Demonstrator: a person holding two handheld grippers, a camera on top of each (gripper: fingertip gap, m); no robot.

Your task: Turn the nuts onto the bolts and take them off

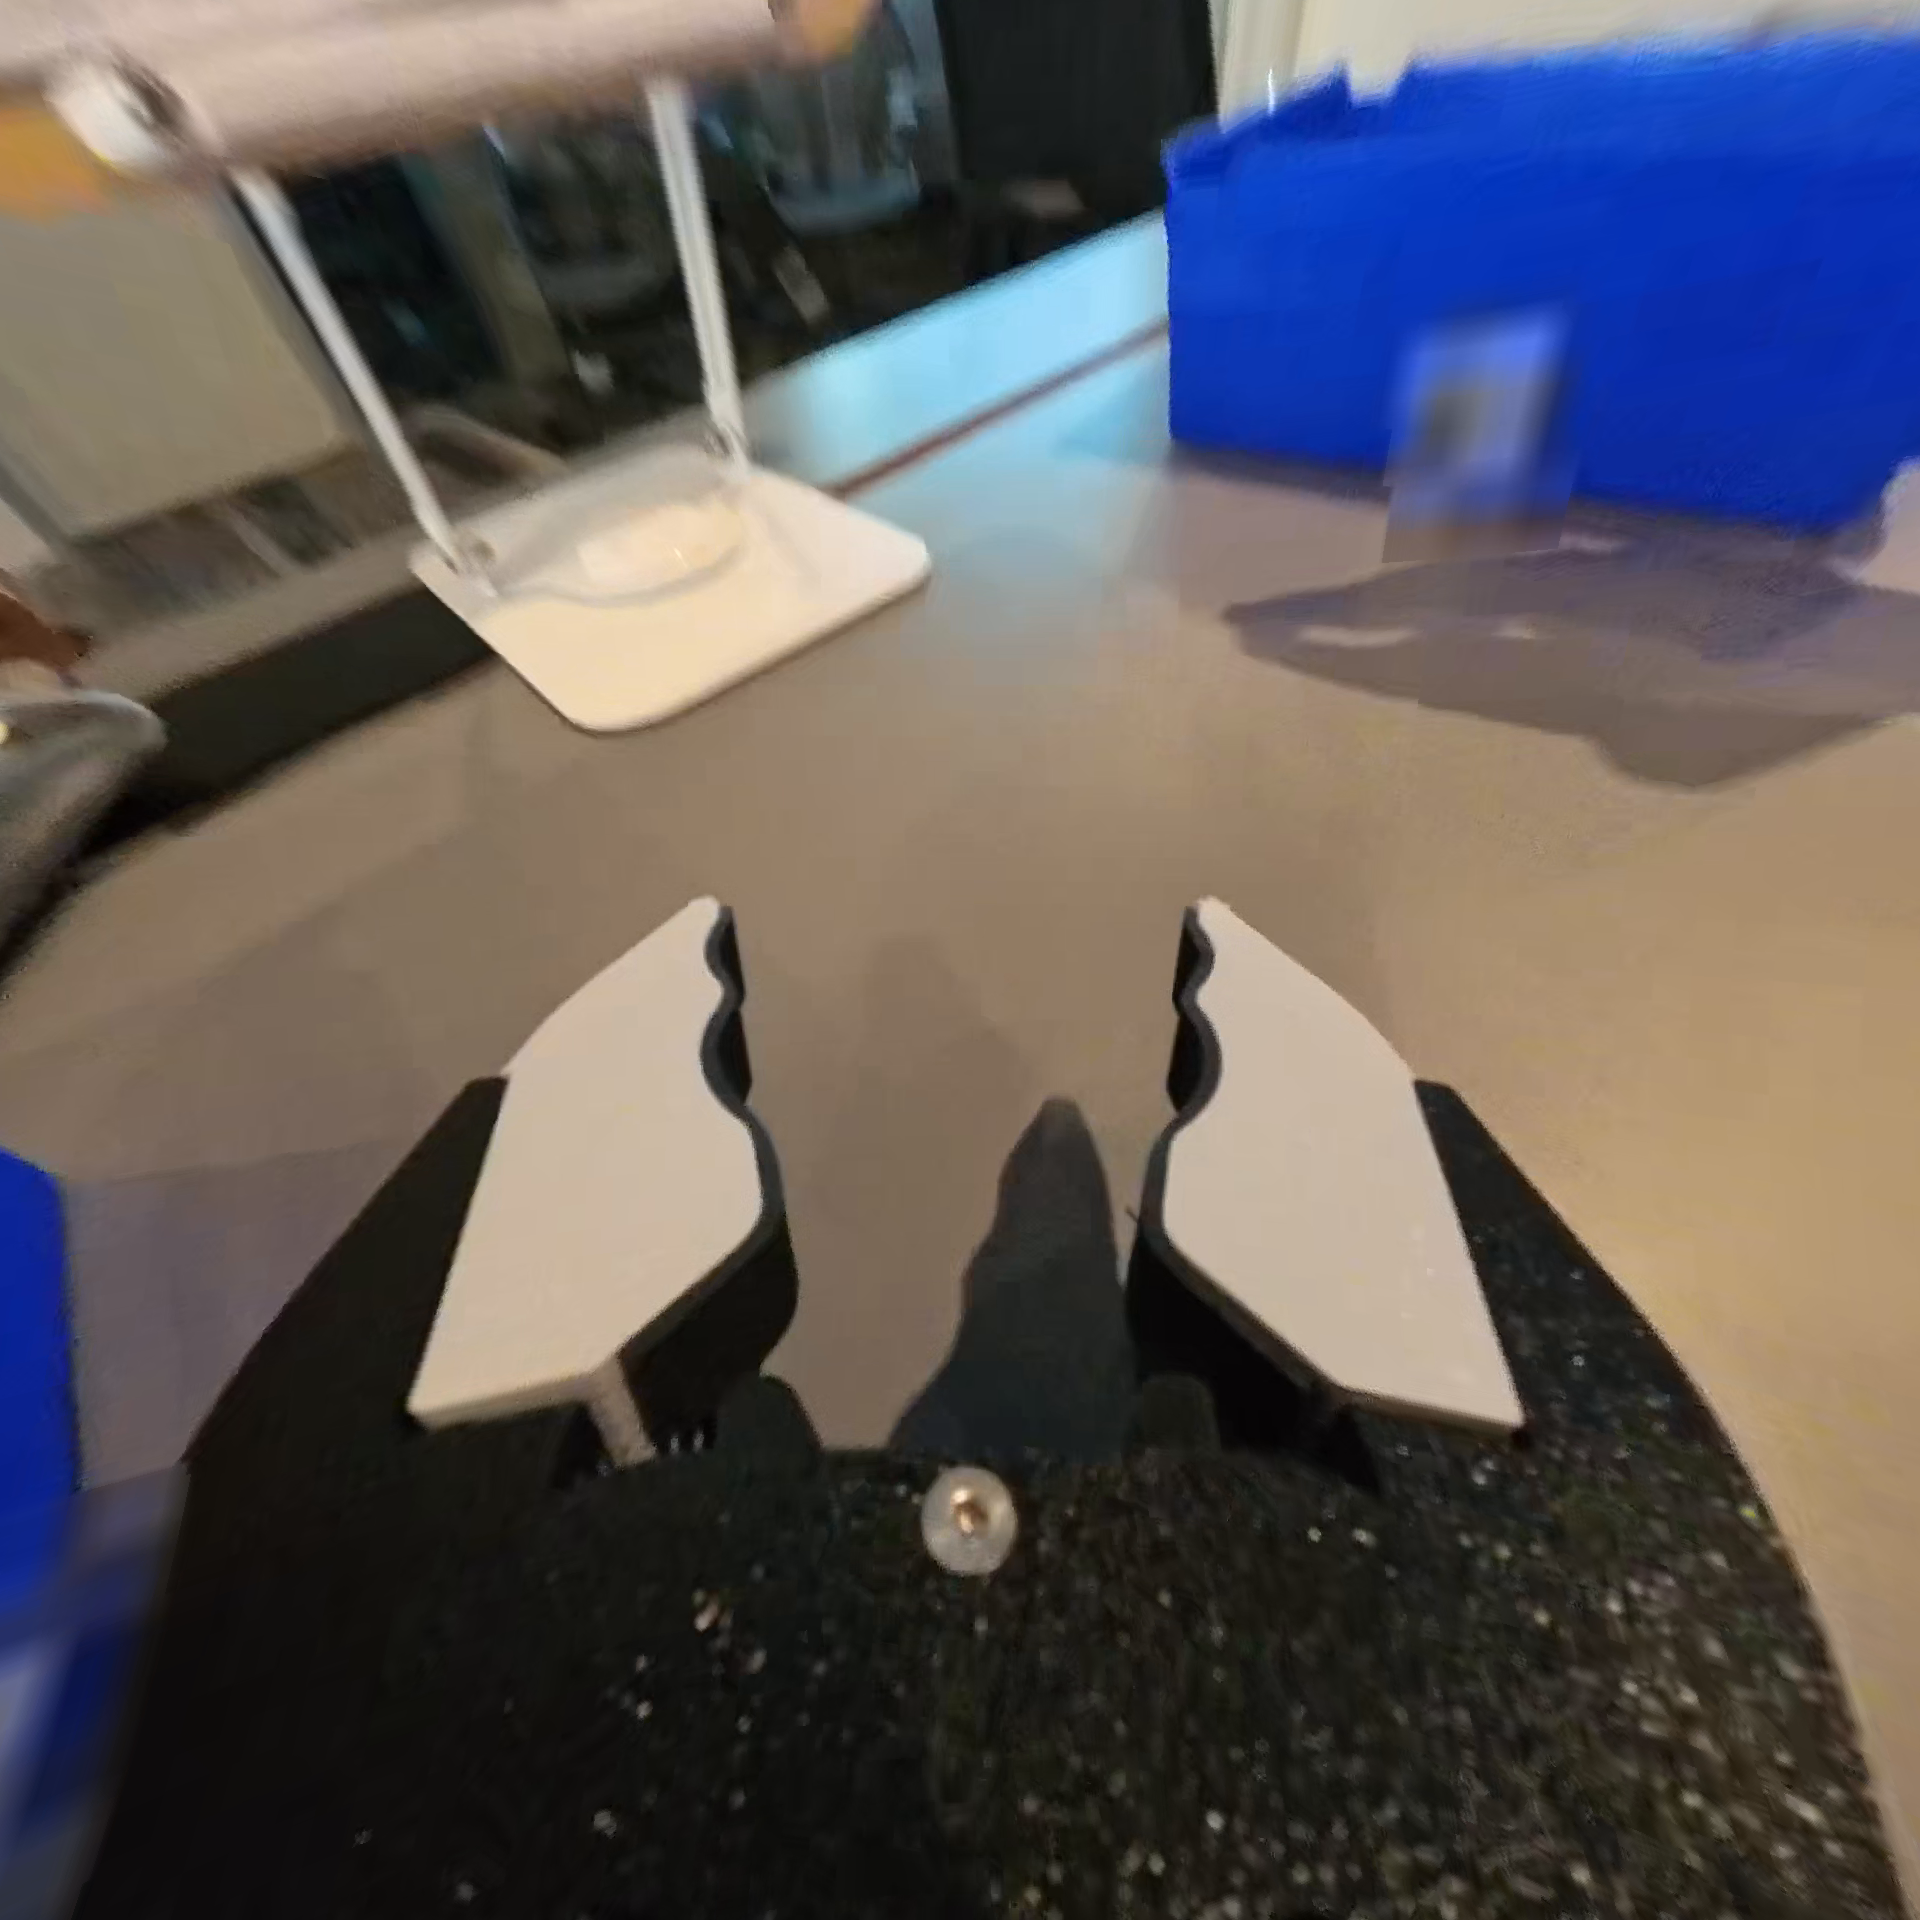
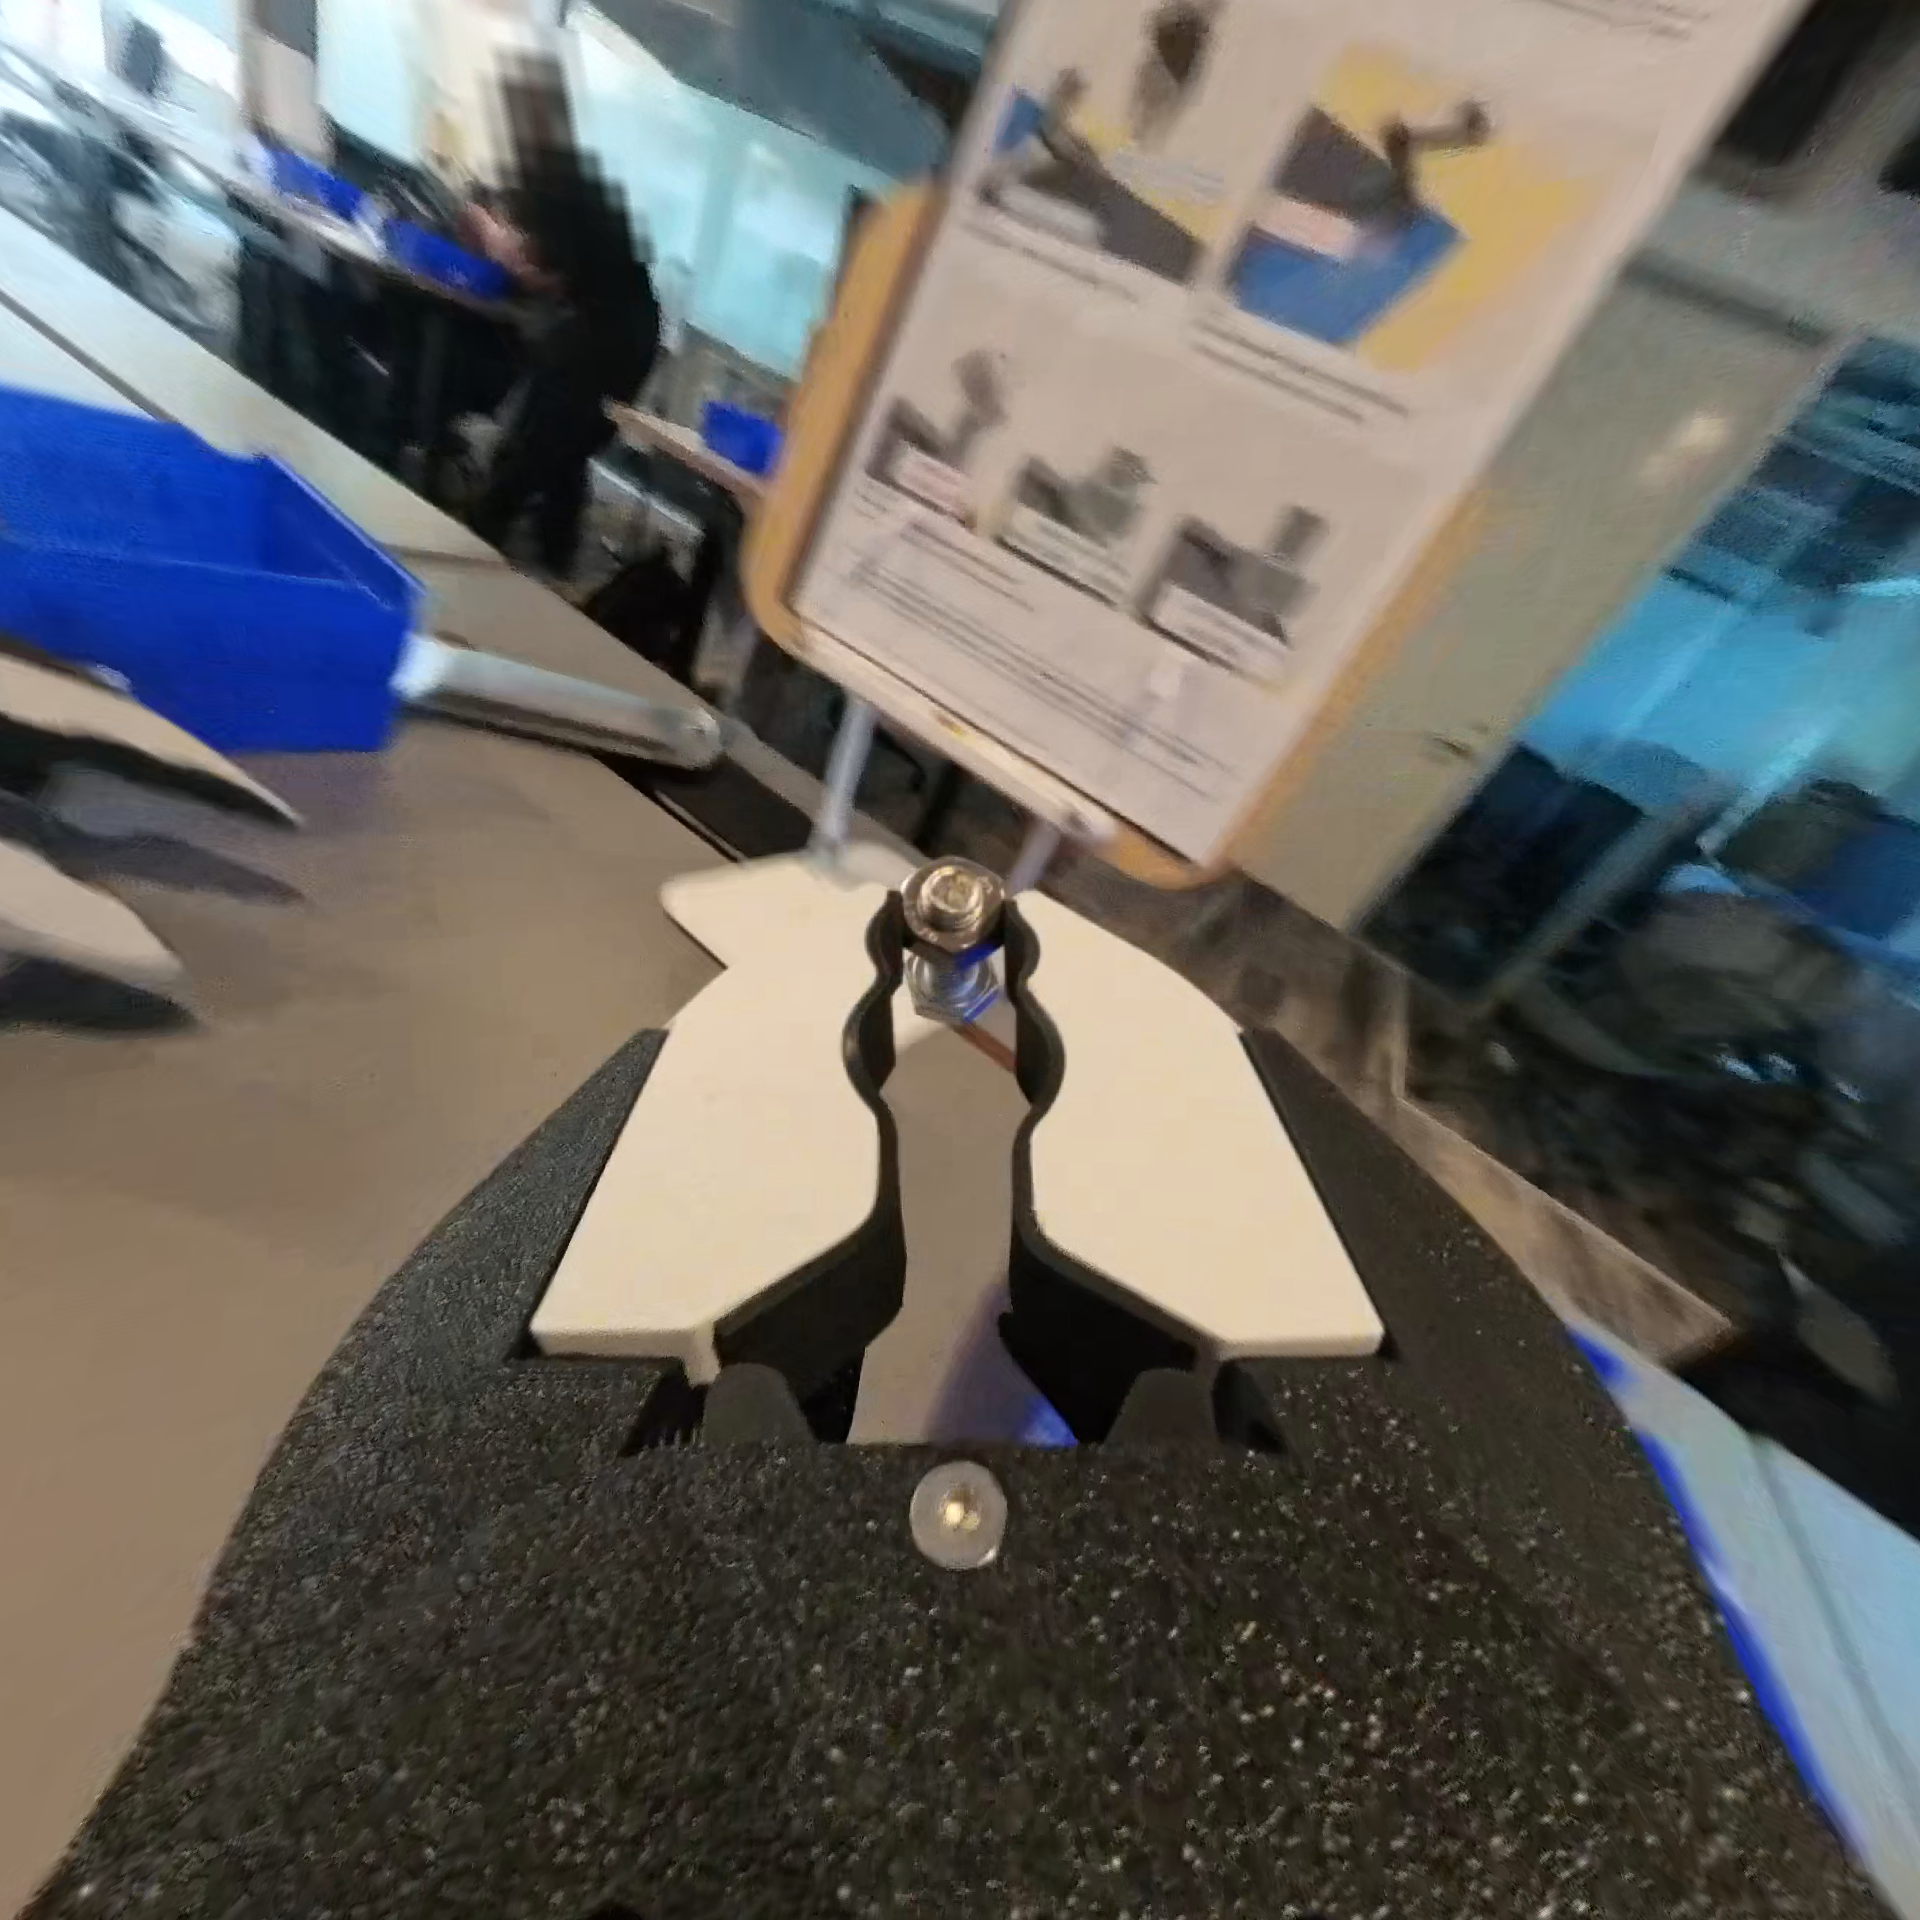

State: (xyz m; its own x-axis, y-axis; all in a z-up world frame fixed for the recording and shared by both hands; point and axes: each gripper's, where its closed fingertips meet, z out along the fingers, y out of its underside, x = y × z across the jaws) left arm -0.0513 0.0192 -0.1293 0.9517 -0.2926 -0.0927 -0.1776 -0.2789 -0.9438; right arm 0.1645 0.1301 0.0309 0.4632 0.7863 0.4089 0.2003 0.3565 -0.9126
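Bolt with nut threaded below its head sits pinched at my right claw's far tips, left claw spread empty over the table; so shallow a grip could let it slip.

A grey tabletop is stretching out ahead, catching a pale sheen of light toward its far edge. A white stand base is sitting on it, with two thin metal rods rising to a tilted instruction board framed in orange. A blue bin is standing to one side of the table. Behind, dark glass partitions are reflecting bluish light, and a person in dark clothes is standing at another table farther back, among more blue bins.
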